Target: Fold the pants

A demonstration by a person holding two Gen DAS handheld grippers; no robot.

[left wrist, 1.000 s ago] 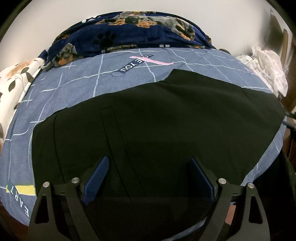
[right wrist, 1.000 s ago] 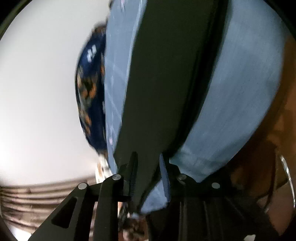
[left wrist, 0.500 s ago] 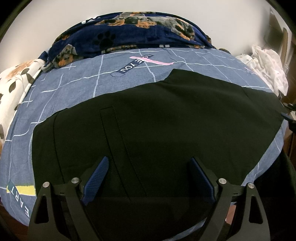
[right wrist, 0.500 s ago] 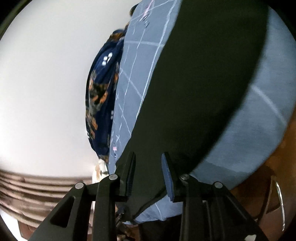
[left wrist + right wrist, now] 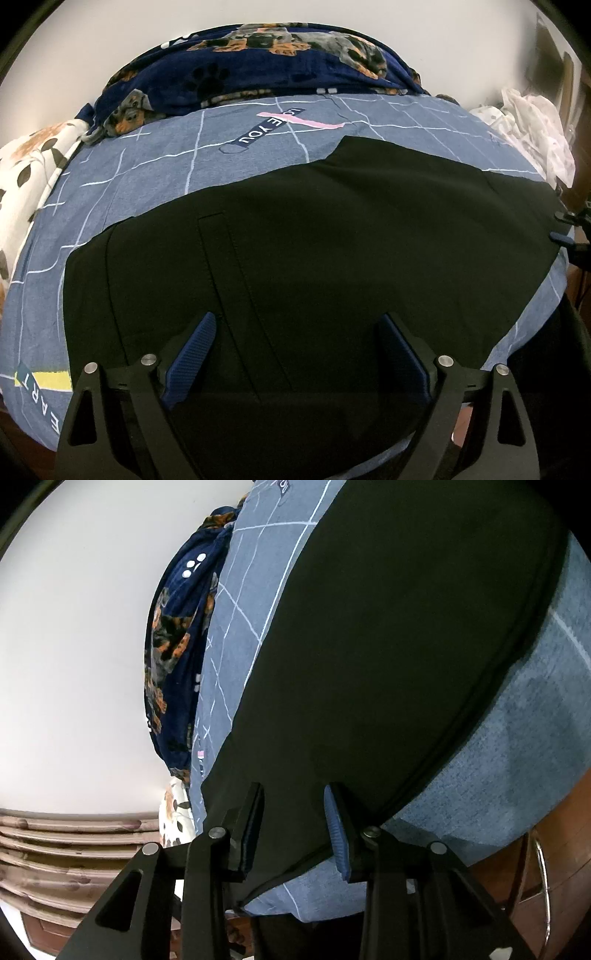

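Left wrist view. I am holding my left gripper (image 5: pixel 295 354) over the black pants (image 5: pixel 314 258), its jaws standing wide apart with nothing between the blue pads (image 5: pixel 192 354) but the cloth lying below them. The pants are lying flat on the bed (image 5: pixel 147 173), filling the middle and lower frame, their long axis running from the lower left to the right edge. A stitched pocket seam is running up from the left pad. At the right edge of the frame my right gripper (image 5: pixel 569 236) is showing small, at the far end of the garment.

Right wrist view. I am pointing my right gripper (image 5: pixel 293 823) at the end of the pants (image 5: pixel 388 646), which is lying in the lower middle of the frame; the jaws are standing partly apart, straddling that edge, and the pads do not appear to be pressing on it. I judge this hand the nearer to an end to lift.

Surface and room. A blue grid-lined sheet is covering the bed; a navy dog-print blanket (image 5: pixel 258 62) is heaping at the upper centre, against a plain white wall (image 5: pixel 74 627).
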